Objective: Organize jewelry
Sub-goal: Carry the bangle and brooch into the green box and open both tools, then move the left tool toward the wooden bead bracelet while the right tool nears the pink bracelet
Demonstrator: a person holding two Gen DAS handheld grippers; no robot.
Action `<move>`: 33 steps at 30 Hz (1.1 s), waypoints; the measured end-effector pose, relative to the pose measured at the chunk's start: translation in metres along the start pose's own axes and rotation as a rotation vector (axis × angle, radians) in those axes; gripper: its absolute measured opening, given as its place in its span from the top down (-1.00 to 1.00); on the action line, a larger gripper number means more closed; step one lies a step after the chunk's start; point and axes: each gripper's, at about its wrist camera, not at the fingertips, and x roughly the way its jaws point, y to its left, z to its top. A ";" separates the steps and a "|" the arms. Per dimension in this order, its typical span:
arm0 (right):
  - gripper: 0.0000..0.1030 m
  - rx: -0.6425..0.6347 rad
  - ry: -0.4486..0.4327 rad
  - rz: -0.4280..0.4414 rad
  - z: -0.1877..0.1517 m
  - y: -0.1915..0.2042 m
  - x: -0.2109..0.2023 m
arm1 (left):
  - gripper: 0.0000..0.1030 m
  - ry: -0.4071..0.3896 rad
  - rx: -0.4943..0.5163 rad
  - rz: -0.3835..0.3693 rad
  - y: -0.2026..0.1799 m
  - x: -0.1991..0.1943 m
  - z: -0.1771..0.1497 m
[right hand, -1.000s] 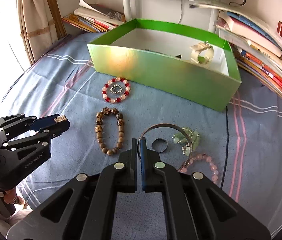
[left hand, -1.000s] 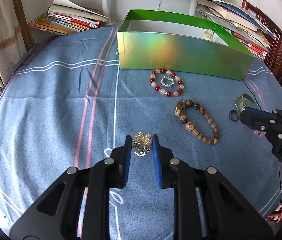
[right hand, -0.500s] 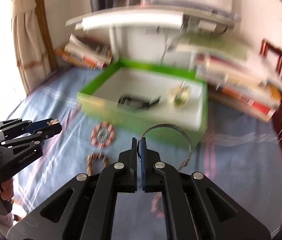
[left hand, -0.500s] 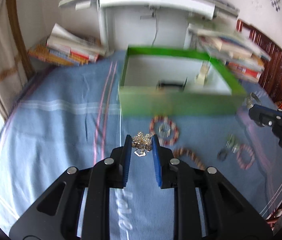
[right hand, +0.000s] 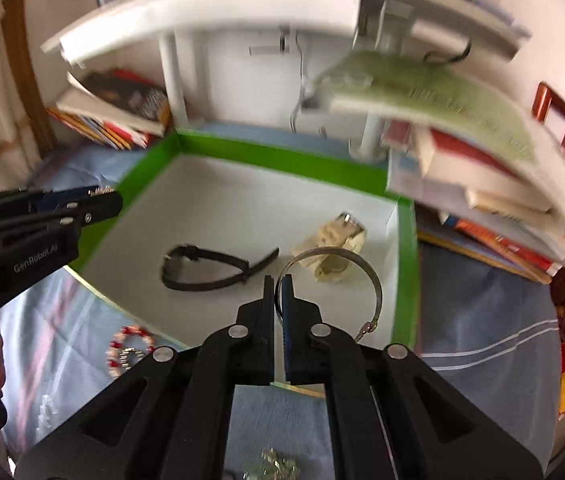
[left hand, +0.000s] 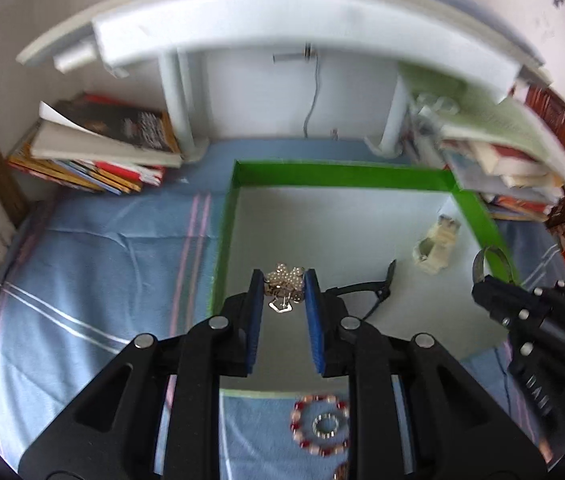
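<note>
The left gripper is clamped on a pearl cluster, held over the white floor of the green box, just inside its left wall. Ahead and to the right of those jaws lie a black strap and, further right, a pale watch.

The right gripper pinches a silver bangle, whose loop curves off to the right of the jaws, above the box's right end. Just beyond its tips sits the watch; the strap lies to the left.

Outside the near wall, below the jaws, a red bead bracelet rests on the blue cloth. Book stacks flank the box.
</note>
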 end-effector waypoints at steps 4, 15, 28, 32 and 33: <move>0.86 0.005 0.025 -0.010 -0.006 0.002 0.016 | 0.59 0.039 0.012 0.011 -0.007 0.025 -0.003; 0.23 0.083 -0.050 0.010 -0.026 -0.017 -0.045 | -0.24 -0.032 0.008 0.029 0.000 -0.014 -0.015; 0.15 0.245 0.075 -0.034 -0.138 -0.054 -0.064 | -0.49 0.057 0.011 0.059 0.004 -0.055 -0.128; 0.15 0.203 0.089 -0.054 -0.147 -0.045 -0.065 | -0.49 0.081 0.065 0.011 -0.016 -0.050 -0.142; 0.15 0.188 0.096 -0.056 -0.149 -0.041 -0.065 | -0.49 0.086 0.075 0.010 -0.020 -0.048 -0.144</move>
